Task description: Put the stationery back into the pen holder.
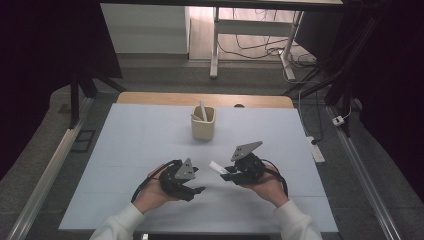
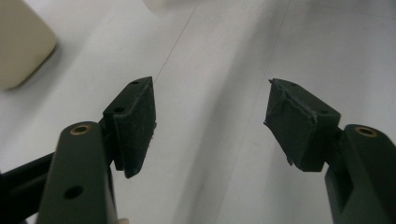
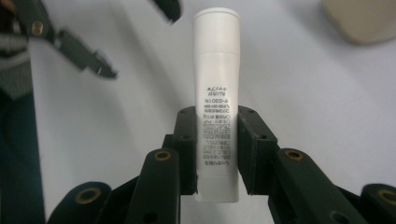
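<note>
We hold a white tube (image 3: 217, 102) in the right gripper (image 3: 217, 149), its jaws pressed against the tube's printed lower half so the capped end juts out past the fingertips, free to go in first wherever it is headed. In the high view the tube (image 1: 218, 167) sticks out toward the left gripper (image 1: 192, 186), off the mat (image 1: 125, 150) and in the gap between our two hands. The left gripper's (image 2: 210, 121) jaws stand wide apart with nothing between them and only bare mat beneath; we judge it is kept open and close by to take or steady the tube if the grip needs changing. Its dark fingertips also show at the upper left of the right gripper view, near the cap but apart from it. Farther up the mat, well apart from both hands, stands a cream cup (image 1: 203, 125) with a white stick-like item (image 1: 203, 111) leaning inside it, and we take that upright holder to be where the tube belongs. Gripping the tube low on its body leaves most of its length clear to slide into the cup before the jaws let go.
</note>
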The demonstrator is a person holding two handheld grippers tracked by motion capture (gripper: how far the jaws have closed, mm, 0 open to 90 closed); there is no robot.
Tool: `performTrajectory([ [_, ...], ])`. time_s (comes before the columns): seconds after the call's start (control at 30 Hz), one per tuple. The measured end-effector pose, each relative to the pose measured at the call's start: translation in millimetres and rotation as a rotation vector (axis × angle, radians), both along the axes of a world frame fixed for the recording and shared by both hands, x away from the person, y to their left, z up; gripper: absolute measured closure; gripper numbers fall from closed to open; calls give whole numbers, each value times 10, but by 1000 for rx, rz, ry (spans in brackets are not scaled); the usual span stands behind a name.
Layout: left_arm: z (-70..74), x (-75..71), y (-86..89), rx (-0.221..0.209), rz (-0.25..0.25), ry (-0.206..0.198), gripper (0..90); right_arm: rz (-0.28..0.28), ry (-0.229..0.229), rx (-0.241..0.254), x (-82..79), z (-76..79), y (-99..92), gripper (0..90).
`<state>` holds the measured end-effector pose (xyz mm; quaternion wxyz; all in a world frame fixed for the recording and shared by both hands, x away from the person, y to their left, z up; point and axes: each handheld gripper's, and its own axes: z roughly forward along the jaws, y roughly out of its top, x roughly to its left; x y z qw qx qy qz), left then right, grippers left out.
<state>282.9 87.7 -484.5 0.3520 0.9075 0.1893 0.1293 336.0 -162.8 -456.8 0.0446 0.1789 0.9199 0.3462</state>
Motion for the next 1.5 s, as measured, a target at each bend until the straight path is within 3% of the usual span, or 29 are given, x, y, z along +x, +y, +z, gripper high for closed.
performTrajectory([
  [0.27, -58, -91, 234, -26, 46, 23, 326, -107, -67, 231, 258, 73, 42, 707],
  [0.47, -85, -169, 392, -55, 85, 29, 323, -177, -130, 330, 408, 178, 130, 707],
  [0.7, -107, -278, 606, -80, 125, 28, 321, -241, -180, 380, 620, 235, 275, 707],
  [1.17, -136, -331, 911, -112, 185, 32, 314, -357, -223, 495, 1139, 316, 531, 706],
  [1.23, -134, -336, 935, -115, 194, 32, 312, -367, -236, 501, 1194, 302, 569, 706],
  [1.5, -99, -329, 1017, -144, 214, 30, 303, -402, -209, 524, 1411, 106, 703, 706],
])
